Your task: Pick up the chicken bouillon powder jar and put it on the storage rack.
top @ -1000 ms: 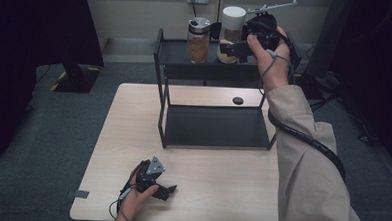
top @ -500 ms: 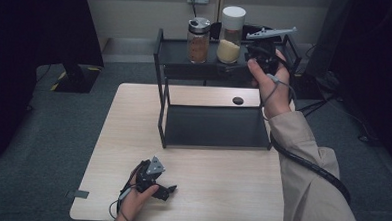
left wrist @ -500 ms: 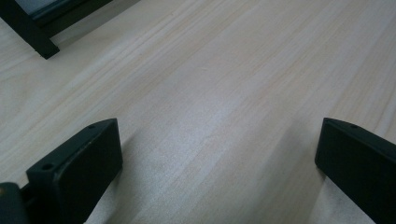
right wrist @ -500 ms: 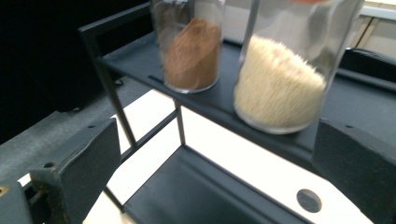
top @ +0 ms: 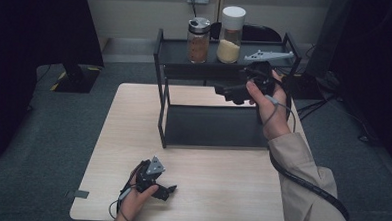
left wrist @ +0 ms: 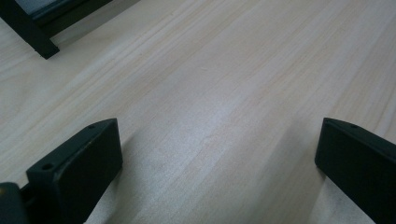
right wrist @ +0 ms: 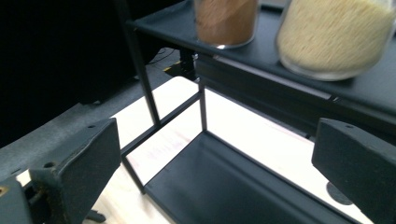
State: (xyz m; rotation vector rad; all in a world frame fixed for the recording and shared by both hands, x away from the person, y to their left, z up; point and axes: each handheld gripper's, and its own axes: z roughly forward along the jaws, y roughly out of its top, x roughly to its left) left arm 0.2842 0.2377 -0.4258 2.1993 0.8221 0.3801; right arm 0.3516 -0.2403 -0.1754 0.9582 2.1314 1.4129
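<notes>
Two grippers are in use at a light wooden table (top: 215, 191). Left gripper (top: 166, 192) rests low on the table at about 7 o'clock in the high view, held in the person's left hand (top: 137, 195); its own view shows both jaws spread wide with bare tabletop (left wrist: 224, 93) between them and nothing gripped. One foot of the black rack (left wrist: 32, 37) stands at 11 o'clock in that view.

Right gripper (top: 224, 92) is held in the air by the right hand (top: 266, 106), in front of the upper shelf of the two-tier black rack (top: 160, 89), jaws pointing toward 9 o'clock. Its own view shows the jaws wide apart and empty, looking across the lower shelf (right wrist: 233, 186) with the upper shelf above.

On the upper shelf, near the right gripper, stand a jar of brown powder (top: 198, 39) with a metal lid and, just beside it toward 3 o'clock, a taller jar of pale yellow grains (top: 231, 34) with a white cap. Both are upright and apart from the jaws. A small grey toy helicopter (top: 266, 55) lies on the same shelf, at 3 o'clock from the jars, just above the right hand.
</notes>
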